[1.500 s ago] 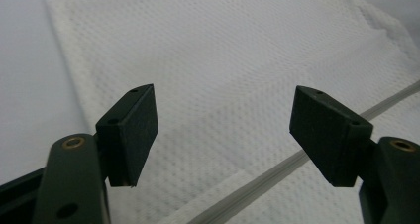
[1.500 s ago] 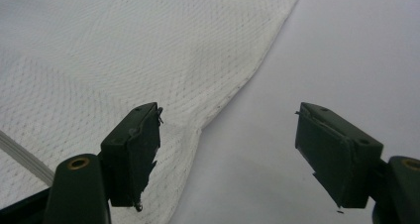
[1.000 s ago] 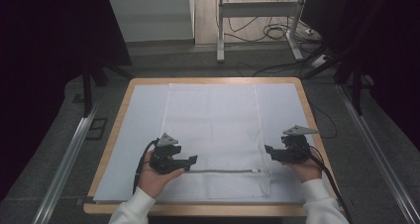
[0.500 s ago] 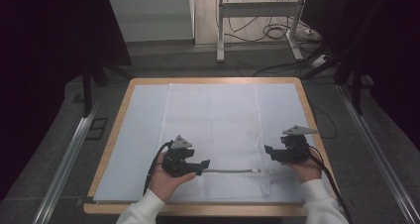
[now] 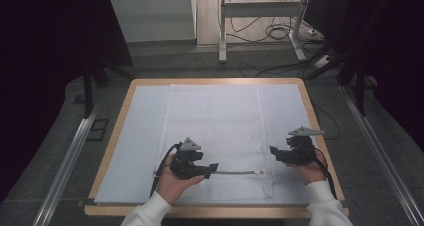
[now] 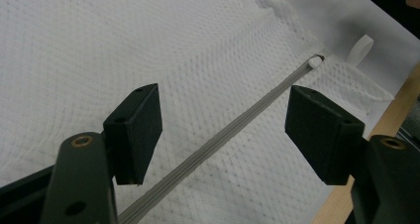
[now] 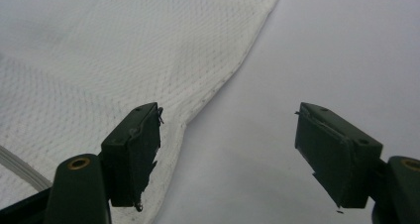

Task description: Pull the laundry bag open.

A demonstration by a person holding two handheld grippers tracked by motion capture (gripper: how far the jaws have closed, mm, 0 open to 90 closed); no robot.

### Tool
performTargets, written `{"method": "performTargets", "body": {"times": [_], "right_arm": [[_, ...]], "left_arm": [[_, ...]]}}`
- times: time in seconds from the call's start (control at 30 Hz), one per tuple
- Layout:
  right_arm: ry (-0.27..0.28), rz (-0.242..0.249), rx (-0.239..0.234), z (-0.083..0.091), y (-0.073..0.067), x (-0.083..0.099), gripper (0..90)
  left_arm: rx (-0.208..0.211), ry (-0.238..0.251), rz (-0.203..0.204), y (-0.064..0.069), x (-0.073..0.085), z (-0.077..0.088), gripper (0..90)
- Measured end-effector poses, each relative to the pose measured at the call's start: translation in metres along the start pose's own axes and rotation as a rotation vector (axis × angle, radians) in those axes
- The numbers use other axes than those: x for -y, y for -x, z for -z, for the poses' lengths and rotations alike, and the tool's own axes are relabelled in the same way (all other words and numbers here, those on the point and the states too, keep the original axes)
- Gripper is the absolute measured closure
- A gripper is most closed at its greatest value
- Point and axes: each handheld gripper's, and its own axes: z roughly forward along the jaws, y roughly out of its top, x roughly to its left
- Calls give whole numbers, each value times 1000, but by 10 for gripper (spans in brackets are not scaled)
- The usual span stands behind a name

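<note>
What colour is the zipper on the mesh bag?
Grey zipper on white mesh bag; clearest in the left gripper view.

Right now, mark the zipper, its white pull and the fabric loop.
zipper (image 6: 233, 130), left gripper view, middle of the grey teeth
white pull (image 6: 314, 62), left gripper view, its rounded end
fabric loop (image 6: 360, 48), left gripper view, the white band

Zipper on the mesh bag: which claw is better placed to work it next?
Left, probably. The left claw is open astride the zipper of the mesh bag; the right claw is open at the bag's edge, off the zipper.
</note>
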Motion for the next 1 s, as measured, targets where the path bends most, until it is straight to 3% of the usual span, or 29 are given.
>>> {"method": "performTargets", "body": {"times": [0.3,0.67,1.0], "right_arm": [[2,7,-17,0,-6,0,253],[-7,8,-17,-2,-5,1,253],[-12,12,-17,-3,-6,2,253]], "left_arm": [[37,-40,-43,17,-4,-19,334],[66,-71,-52,31,-8,-38,341],[75,-71,-59,40,-16,-50,347]]}}
